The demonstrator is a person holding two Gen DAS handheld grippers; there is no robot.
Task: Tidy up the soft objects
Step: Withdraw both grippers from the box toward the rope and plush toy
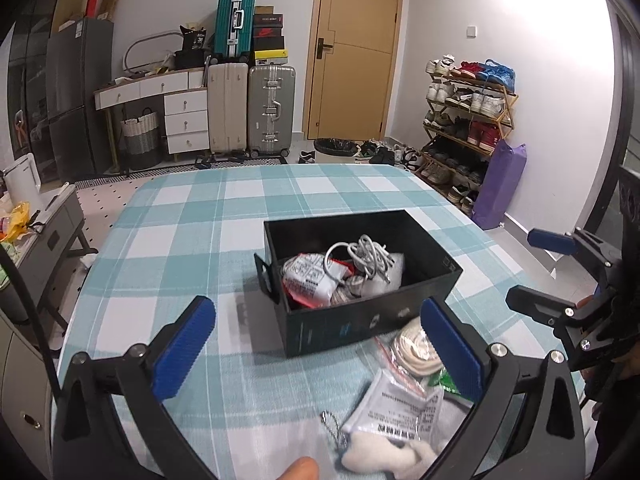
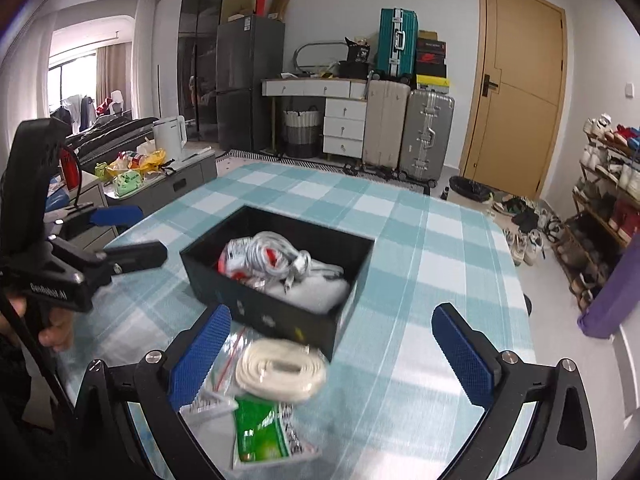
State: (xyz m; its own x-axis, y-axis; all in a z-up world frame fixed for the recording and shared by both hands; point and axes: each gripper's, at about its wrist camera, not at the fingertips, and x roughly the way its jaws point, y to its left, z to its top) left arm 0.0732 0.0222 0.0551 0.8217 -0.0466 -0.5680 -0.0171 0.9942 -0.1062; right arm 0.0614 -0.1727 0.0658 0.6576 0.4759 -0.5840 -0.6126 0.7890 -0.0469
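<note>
Table [image 1: 180, 216]: filled the middle and lower frame in both views; covered in a soft cloth of teal and white checks, flat and smooth.
Box [image 1: 360, 320]: black, rigid, rectangular, open-topped, with a handle on its left end; stood at frame centre in both views.
Box contents: a coil of grey cable [image 1: 368, 258] lay on top of white padding [image 2: 316, 288] and red-printed packets [image 1: 308, 276], loosely heaped.
Left gripper [image 1: 320, 344]: lower frame of the left view; blue ribbed pads spread wide, nothing between them; it hung above the loose items.
Right gripper [image 2: 340, 356]: lower frame of the right view; pads likewise spread wide and empty.
Loose pile: lay on the cloth just in front of the box, outside it, at lower centre.
White strap [image 2: 280, 372]: flat woven band, rolled in an oval, touching the box's near wall.
White packet [image 1: 396, 412]: crinkly, printed in black.
Green packet [image 2: 260, 436]: glossy, flat, below the roll.
Clear bag [image 2: 220, 364]: thin film with a red seal strip.
Plush piece [image 1: 384, 456]: cream, fuzzy, on a bead chain, bottom edge of the left view.
Step in hand: judged mid-task, between picks, with both hands free.
Next move: likely called for lowering one gripper over a loose item, closing gently on the limp material, and lifting it over the box wall.
</note>
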